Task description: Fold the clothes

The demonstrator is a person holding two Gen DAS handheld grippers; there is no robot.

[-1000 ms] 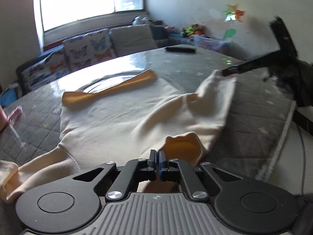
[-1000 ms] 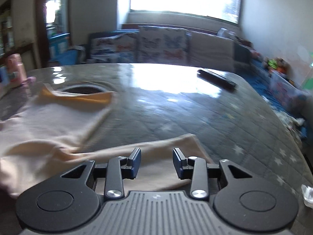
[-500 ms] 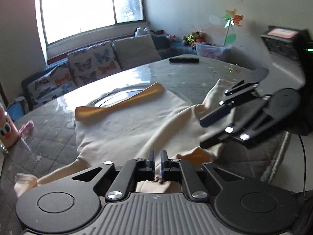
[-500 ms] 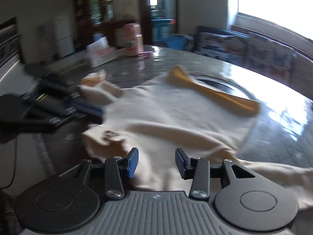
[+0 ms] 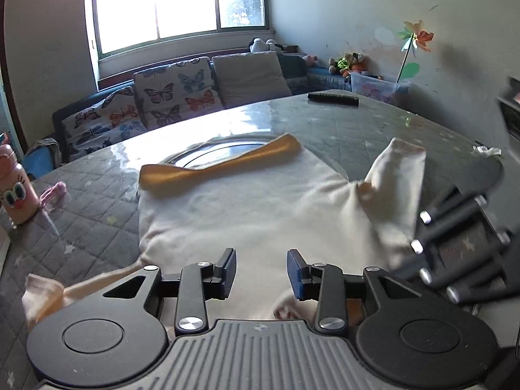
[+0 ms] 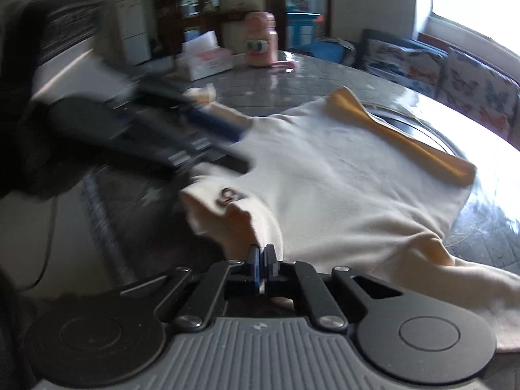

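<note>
My left gripper (image 5: 261,271) stands wide, with its two blue pads apart and nothing between them. It hangs just above the near edge of the cream sweater (image 5: 247,208), which lies spread on the grey quilted table (image 5: 87,208). The orange hem (image 5: 221,165) of the sweater is at the far side, near a shiny round plate (image 5: 224,149) set in the table. One sleeve (image 5: 398,175) is raised at the right side, and my right gripper (image 6: 261,266) is close beside it, blurred in the left view. In the right view the pads of that gripper are pressed together on a fold of the sweater at its near edge. The other sleeve (image 5: 55,295) lies flat to the left. A pink bottle (image 5: 14,191) stands at the left edge of the table, and a dark remote (image 5: 333,98) lies at the far side.
</note>
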